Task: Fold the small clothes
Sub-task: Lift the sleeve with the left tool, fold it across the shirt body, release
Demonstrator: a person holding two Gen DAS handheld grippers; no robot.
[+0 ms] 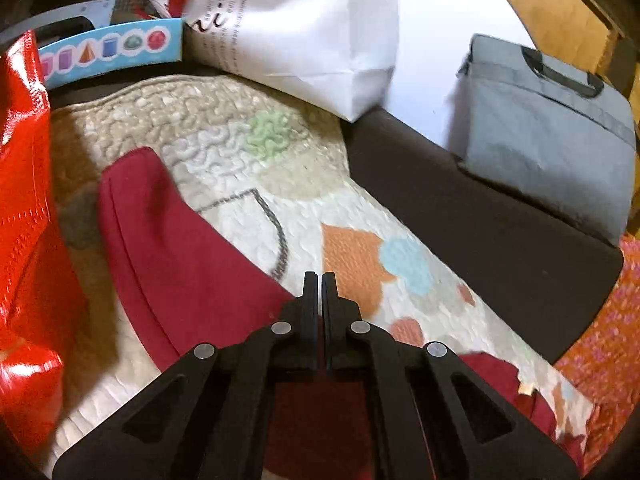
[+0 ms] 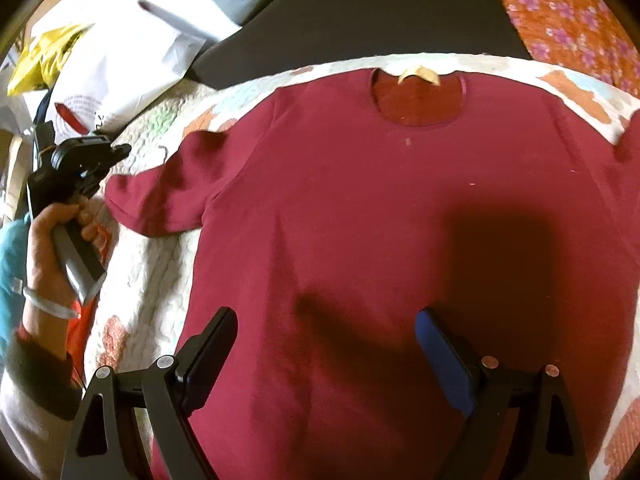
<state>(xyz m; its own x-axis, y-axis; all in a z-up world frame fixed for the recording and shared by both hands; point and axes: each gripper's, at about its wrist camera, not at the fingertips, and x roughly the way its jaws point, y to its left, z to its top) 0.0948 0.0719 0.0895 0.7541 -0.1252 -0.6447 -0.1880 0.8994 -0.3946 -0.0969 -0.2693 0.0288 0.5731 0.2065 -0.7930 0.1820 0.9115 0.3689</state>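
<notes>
Maroon shirt (image 1: 180, 248) lies on the quilted mat (image 1: 224, 128) under your left gripper (image 1: 320, 280), jaws closed, gripping nothing; from the right wrist, your right gripper (image 2: 326, 334) hovers wide open above the flat shirt

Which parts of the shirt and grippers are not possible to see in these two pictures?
- Maroon T-shirt hem: right wrist view, cut off by the bottom edge and hidden behind the open right gripper.
- Its far sleeve: right wrist view, cut off by the right edge.
- Fingertips of the left gripper: right wrist view, too small; shut in the left wrist view.
</notes>
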